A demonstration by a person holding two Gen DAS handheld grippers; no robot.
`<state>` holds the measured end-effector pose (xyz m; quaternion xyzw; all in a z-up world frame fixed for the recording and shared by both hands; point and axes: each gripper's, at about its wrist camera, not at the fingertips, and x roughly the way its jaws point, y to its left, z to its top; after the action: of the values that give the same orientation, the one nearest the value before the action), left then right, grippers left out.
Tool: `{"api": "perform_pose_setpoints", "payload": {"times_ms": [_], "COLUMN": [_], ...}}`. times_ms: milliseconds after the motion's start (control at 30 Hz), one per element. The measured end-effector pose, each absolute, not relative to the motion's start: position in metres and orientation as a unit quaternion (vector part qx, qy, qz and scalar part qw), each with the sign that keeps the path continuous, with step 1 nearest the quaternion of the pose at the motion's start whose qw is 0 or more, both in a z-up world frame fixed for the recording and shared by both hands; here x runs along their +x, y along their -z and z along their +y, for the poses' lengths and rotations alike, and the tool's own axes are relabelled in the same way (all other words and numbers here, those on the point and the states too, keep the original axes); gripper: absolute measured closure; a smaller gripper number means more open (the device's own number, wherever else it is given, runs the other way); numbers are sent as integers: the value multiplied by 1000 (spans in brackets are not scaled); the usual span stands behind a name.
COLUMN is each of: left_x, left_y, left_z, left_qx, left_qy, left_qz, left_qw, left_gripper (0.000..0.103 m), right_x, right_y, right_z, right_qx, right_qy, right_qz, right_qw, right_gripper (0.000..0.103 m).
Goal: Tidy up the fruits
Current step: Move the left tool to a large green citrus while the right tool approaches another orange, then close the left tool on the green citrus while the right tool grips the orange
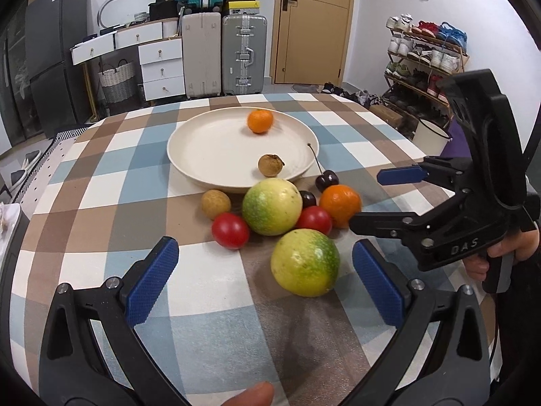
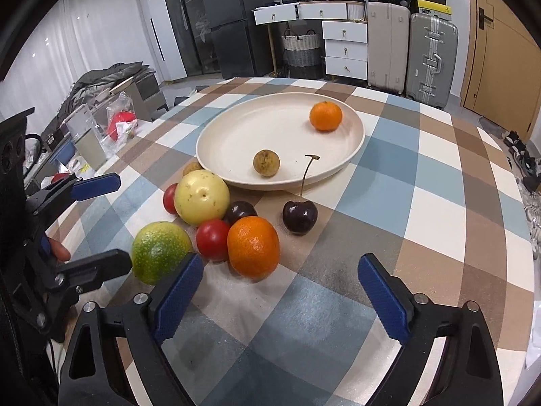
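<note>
A cream plate holds a tangerine and a brown longan. In front of it on the checked cloth lie two green-yellow passion fruits, a second tangerine, two cherry tomatoes, two dark cherries and another longan. My left gripper is open, with the near passion fruit between its pads. My right gripper is open, just short of the second tangerine.
Round table with a checked cloth. Suitcases, white drawers and a door stand behind. A shoe rack is at the right. Clutter and bags lie beside the table's left.
</note>
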<state>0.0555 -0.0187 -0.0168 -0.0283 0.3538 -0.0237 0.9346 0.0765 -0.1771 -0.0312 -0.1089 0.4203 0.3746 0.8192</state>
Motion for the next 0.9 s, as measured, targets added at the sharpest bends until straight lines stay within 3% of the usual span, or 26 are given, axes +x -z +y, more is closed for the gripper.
{"api": "perform_pose_setpoints", "payload": {"times_ms": [200,300,433,733,800,900], "left_x": [61,64,69,76,76,74], "left_y": [24,30,36,47,47,46], "left_z": [-29,-32,-33,-29,-30,-31], "left_qx": [-23,-16,-8,-29,-34,-34], "left_qy": [31,38,38,76,88,93], "left_qz": [375,389,401,423,420,413], "left_qw": [926,920,915,903,903,905], "left_gripper": [0,0,2,41,55,56], "right_x": [78,78,77,77,76,75], "right_y": [35,38,39,43,43,43], "right_z": [-176,-174,-170,-165,-164,-163], "right_qx": [-110,-117,-119,-129,-130,-130], "right_qy": [-375,-372,-375,-371,-372,-378], "right_qz": [424,427,426,425,424,421], "right_qw": [817,816,814,815,815,814], "right_gripper": [10,17,18,24,25,27]}}
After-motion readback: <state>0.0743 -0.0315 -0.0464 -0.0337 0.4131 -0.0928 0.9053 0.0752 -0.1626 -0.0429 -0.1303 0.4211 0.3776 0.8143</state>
